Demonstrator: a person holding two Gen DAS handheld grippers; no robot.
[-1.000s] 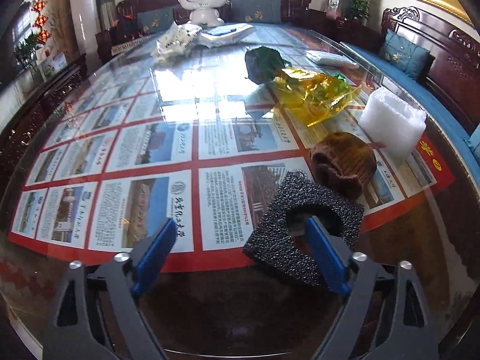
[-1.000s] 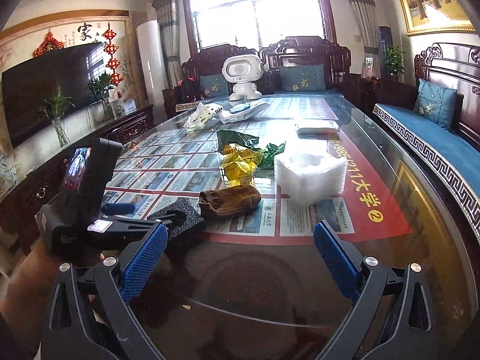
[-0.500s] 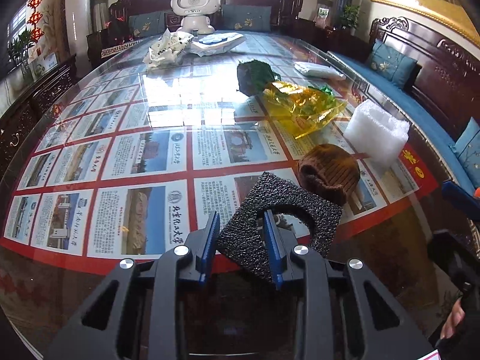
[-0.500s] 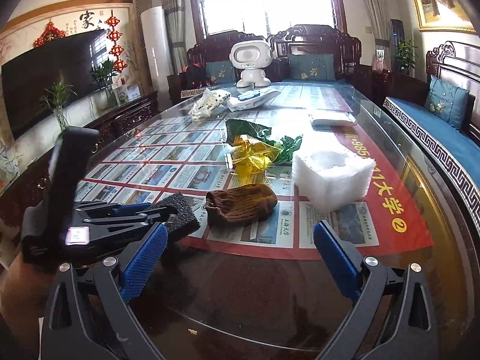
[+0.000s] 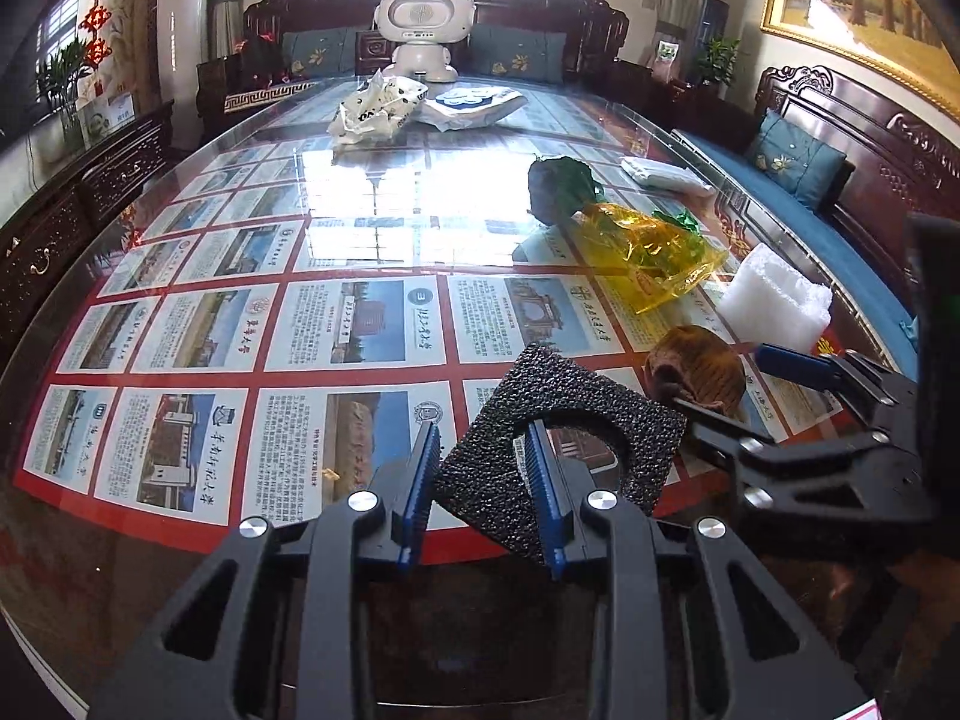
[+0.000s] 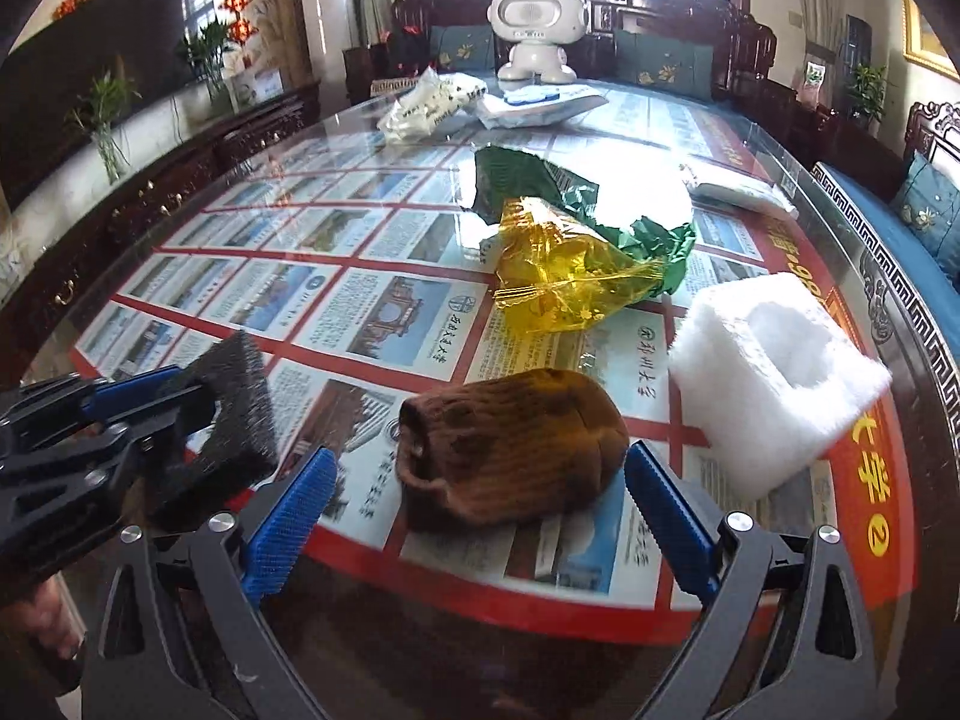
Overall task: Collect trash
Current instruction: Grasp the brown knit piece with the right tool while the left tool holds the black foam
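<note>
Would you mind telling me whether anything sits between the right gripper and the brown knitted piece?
Nothing visible does. The right gripper is open, its fingers on either side of the brown knitted piece; the white foam block lies off to the right.

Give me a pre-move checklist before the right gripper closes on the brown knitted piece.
1. Left gripper clamped on the black foam square with a round cutout: ok.
2. Right gripper jaws, which have just begun closing, stand on either side of the brown knitted piece: ok.
3. Pads touching the knit: not ok, gaps on both sides.
4. White foam block outside the right jaws: ok.
5. Yellow cellophane wrapper apart from the knit: ok.
6. Black foam clear of the glass tabletop: cannot tell.
</note>
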